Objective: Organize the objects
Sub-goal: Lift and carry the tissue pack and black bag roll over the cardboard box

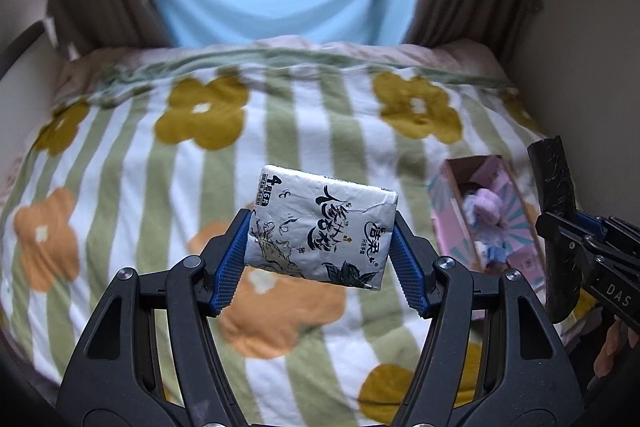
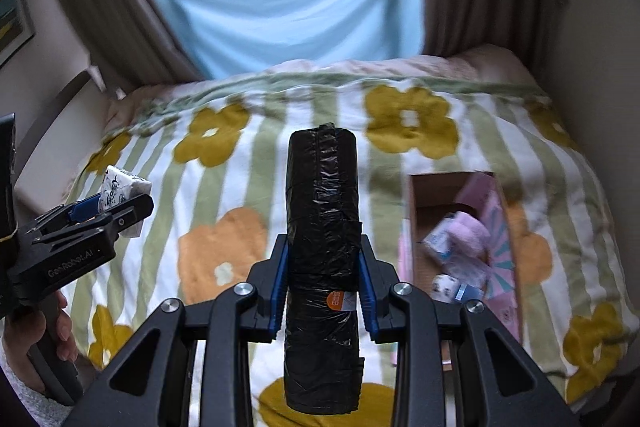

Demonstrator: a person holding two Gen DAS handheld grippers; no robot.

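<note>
Two grippers are showing, one per hand, and each is carrying one thing above the bed.

The left gripper is gripping one white tissue pack with black printing: its two blue-padded fingers are pressing on the pack's two short ends, standing partly apart at the pack's width. The pack is lying crosswise between the fingertips, clear of the striped, flowered blanket below it.

The right gripper is clamping one black roll of bin bags. Its two fingers are standing narrow, pressing on the roll's sides around its middle. The roll is lying along the fingers, sticking out well past the fingertips and also back toward the camera. One small orange label is sitting on the roll between the fingers.

One open cardboard box with pink printed sides is lying on the blanket, to the right of the right gripper's fingers and below them. Inside it are one pale purple fluffy thing and some small white and blue packets; their number is too blurred to count.

In the left wrist view the box is lying between the two grippers, beyond the left fingers' right side. One hand is showing on the left gripper's grip.
</note>
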